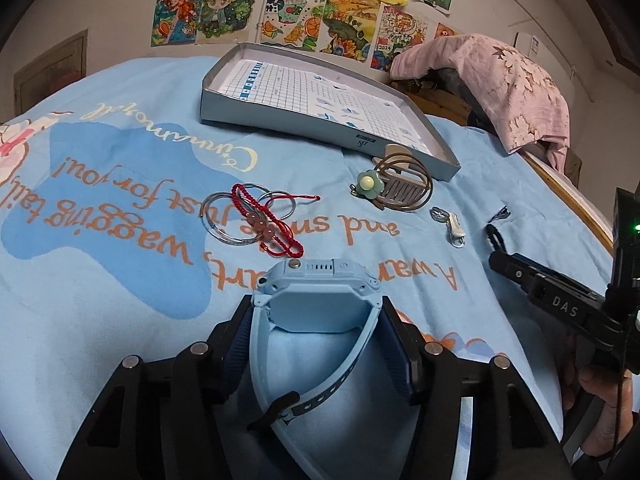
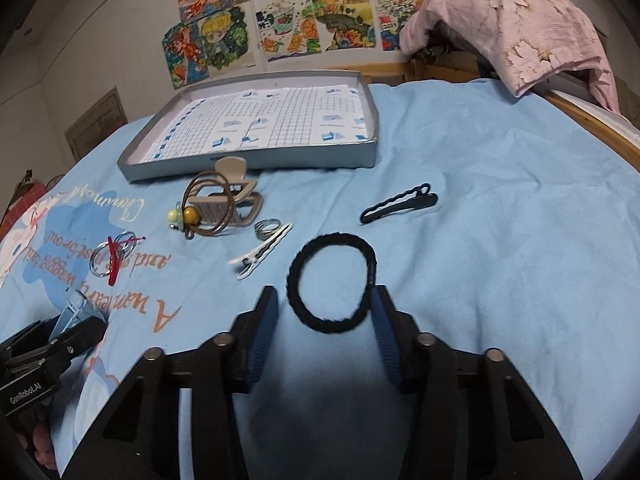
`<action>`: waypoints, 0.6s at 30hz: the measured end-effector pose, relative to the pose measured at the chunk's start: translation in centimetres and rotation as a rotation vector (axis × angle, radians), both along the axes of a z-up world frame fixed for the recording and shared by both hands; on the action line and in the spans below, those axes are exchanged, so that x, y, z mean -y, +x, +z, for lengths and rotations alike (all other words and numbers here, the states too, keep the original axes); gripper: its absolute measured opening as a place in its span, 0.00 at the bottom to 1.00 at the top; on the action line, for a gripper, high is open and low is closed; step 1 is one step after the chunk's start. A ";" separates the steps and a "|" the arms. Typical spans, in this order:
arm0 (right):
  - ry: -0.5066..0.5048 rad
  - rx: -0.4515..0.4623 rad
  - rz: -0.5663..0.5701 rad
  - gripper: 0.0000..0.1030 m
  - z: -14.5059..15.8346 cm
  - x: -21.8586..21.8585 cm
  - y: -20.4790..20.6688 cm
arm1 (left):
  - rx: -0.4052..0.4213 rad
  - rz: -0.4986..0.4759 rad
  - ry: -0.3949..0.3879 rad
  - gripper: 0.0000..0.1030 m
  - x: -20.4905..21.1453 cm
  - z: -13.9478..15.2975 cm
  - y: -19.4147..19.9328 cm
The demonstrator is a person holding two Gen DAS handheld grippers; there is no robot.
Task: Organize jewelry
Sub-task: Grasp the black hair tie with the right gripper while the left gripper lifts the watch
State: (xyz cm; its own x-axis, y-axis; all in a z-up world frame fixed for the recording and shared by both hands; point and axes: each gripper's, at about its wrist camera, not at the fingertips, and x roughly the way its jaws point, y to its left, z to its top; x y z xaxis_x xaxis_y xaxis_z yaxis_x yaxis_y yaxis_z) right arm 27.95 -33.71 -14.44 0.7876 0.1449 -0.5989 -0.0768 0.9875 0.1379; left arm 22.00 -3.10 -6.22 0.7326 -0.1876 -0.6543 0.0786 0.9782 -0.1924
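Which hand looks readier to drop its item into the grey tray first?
Probably the left: its claw already squeezes the blue watch. The right claw only straddles the black hair tie. The tray lies ahead.

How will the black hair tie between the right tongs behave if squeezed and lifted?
The black hair tie looks soft and fuzzy, so it will likely fold flat under the right tongs rather than resist. It lies flat on the blue blanket, probably light, unlikely to roll.
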 end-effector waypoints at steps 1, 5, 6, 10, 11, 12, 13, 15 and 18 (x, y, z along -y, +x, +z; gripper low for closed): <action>-0.002 -0.003 0.002 0.36 -0.1 0.0 0.0 | 0.001 -0.001 -0.004 0.54 0.0 0.0 0.0; 0.005 -0.013 0.003 0.31 -0.2 0.0 0.2 | 0.004 -0.005 -0.004 0.54 0.1 0.1 0.0; 0.006 -0.017 0.003 0.29 -0.3 0.0 0.3 | 0.004 -0.005 -0.003 0.54 0.1 0.1 0.0; 0.006 -0.022 0.006 0.20 -0.4 -0.1 0.4 | 0.008 -0.007 -0.008 0.54 0.1 0.1 0.0; 0.005 -0.019 0.009 0.19 -0.4 -0.1 0.4 | 0.010 -0.009 -0.011 0.54 0.1 0.2 0.0; 0.005 -0.017 0.011 0.16 -0.4 -0.1 0.3 | 0.014 -0.011 -0.014 0.54 0.1 0.2 -0.1; 0.006 -0.012 0.013 0.13 -0.3 -0.1 0.2 | 0.017 -0.015 -0.019 0.54 0.1 0.3 -0.2; 0.011 -0.001 0.018 0.10 -0.1 0.0 0.0 | 0.025 -0.021 -0.029 0.54 0.0 0.4 -0.3; 0.024 0.029 0.031 0.06 0.5 0.1 -0.5 | 0.040 -0.028 -0.049 0.54 -0.2 0.6 -0.6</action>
State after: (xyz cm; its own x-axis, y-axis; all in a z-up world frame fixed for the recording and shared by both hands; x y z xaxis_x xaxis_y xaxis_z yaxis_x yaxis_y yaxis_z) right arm 27.44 -33.77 -13.94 0.7993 0.1831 -0.5723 -0.1113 0.9811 0.1584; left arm 21.42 -2.91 -5.65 0.7518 -0.2395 -0.6143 0.1142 0.9649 -0.2364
